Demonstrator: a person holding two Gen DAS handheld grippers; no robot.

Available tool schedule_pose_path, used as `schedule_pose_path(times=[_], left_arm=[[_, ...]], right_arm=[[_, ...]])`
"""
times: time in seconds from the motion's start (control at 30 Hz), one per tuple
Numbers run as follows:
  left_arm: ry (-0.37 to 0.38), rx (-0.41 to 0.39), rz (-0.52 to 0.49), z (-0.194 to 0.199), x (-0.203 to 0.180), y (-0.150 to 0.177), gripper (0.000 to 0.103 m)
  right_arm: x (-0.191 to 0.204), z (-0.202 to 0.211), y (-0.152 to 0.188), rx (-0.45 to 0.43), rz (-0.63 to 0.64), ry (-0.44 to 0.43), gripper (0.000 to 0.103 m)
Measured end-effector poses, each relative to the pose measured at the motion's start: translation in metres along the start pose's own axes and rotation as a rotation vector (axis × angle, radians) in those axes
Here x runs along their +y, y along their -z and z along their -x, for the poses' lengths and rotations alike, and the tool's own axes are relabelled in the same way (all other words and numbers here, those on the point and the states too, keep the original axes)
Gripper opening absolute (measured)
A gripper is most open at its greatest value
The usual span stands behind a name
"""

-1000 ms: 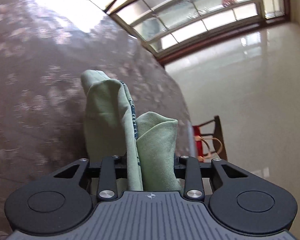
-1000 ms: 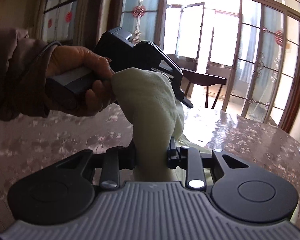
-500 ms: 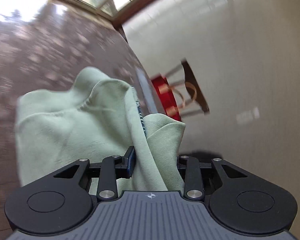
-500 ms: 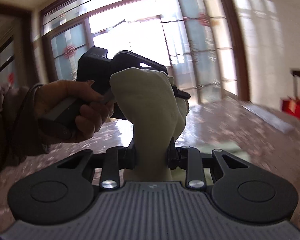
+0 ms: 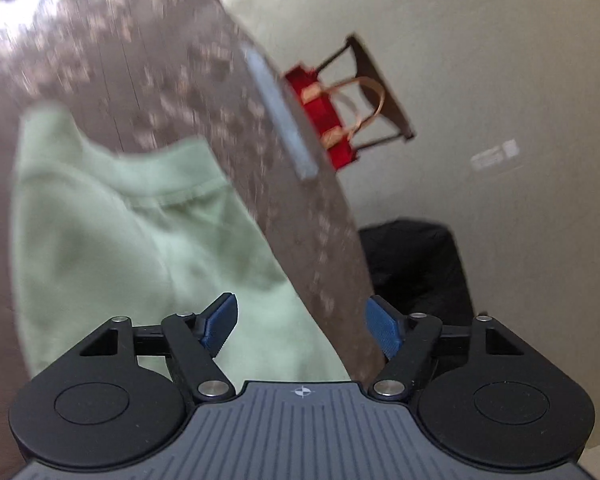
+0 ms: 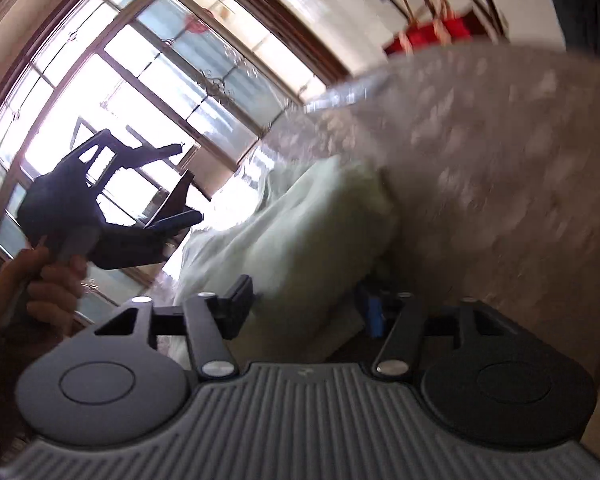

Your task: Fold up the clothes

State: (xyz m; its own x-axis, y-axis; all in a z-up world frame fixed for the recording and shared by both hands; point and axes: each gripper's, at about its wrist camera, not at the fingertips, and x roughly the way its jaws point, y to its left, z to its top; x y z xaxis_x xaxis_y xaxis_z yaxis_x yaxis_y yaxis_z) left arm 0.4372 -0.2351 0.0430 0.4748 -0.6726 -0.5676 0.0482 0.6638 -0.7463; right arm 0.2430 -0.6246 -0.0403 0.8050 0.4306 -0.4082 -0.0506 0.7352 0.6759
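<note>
A pale green garment lies in a loose, folded heap on the brown speckled table. My left gripper hovers just over its near edge by the table rim, jaws opening wide, nothing between the blue pads. In the right wrist view the same garment runs up from between the fingers of my right gripper, whose jaws are opening, the pads no longer squeezing the cloth. The left gripper shows there too, held by a hand, spread and empty, left of the cloth. Both views are blurred.
The table edge curves close on the right with a grey strip lying along it. Beyond it stand a chair with a red bag and a black bulky object on the floor. Large windows are behind.
Both grippers were shut on the lifted green garment; now both have opened, the cloth has dropped onto the table, and the left gripper has pulled clear of it. Both views have rolled.
</note>
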Motion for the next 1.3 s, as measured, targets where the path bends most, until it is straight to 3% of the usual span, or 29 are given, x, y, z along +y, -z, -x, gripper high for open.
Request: schedule_pose_path(times=[0.13, 0.27, 0.37, 0.5, 0.6, 0.7, 0.83, 1.03, 1.13, 1.23, 1.3], left_arm=[[-0.052, -0.078, -0.031, 0.049, 0.005, -0.002, 0.088], [-0.138, -0.045, -0.046, 0.067, 0.016, 0.021, 0.089], [-0.205, 0.033, -0.047, 0.058, 0.021, 0.042, 0.089], [-0.299, 0.073, -0.105, 0.041, 0.011, 0.073, 0.089], [-0.431, 0.077, -0.144, 0.027, 0.002, 0.088, 0.091], [-0.614, 0.105, -0.181, 0.008, 0.005, 0.100, 0.093], [-0.635, 0.087, -0.097, -0.004, 0.029, 0.108, 0.103], [-0.626, 0.068, -0.041, -0.002, 0.044, 0.111, 0.103], [-0.637, 0.053, -0.028, 0.012, 0.039, 0.109, 0.103], [-0.706, 0.003, -0.052, 0.032, 0.034, 0.104, 0.103], [-0.735, -0.034, -0.045, 0.048, 0.036, 0.101, 0.103]], right_arm=[[-0.003, 0.020, -0.017, -0.078, 0.026, 0.070, 0.063], [0.008, 0.047, -0.041, -0.143, 0.155, 0.083, 0.064], [0.024, 0.039, -0.058, -0.100, 0.254, -0.012, 0.074], [0.047, 0.034, -0.062, -0.043, 0.315, -0.090, 0.075], [0.065, 0.016, -0.053, 0.001, 0.364, -0.089, 0.075], [0.054, -0.022, -0.038, 0.072, 0.409, -0.030, 0.074], [0.018, -0.061, -0.019, 0.167, 0.369, 0.035, 0.074], [0.018, -0.065, -0.001, 0.135, 0.459, 0.049, 0.078], [0.020, -0.057, -0.010, 0.137, 0.402, 0.047, 0.078], [0.025, -0.040, -0.018, 0.097, 0.354, 0.036, 0.086], [0.032, -0.031, -0.017, 0.078, 0.389, 0.034, 0.088]])
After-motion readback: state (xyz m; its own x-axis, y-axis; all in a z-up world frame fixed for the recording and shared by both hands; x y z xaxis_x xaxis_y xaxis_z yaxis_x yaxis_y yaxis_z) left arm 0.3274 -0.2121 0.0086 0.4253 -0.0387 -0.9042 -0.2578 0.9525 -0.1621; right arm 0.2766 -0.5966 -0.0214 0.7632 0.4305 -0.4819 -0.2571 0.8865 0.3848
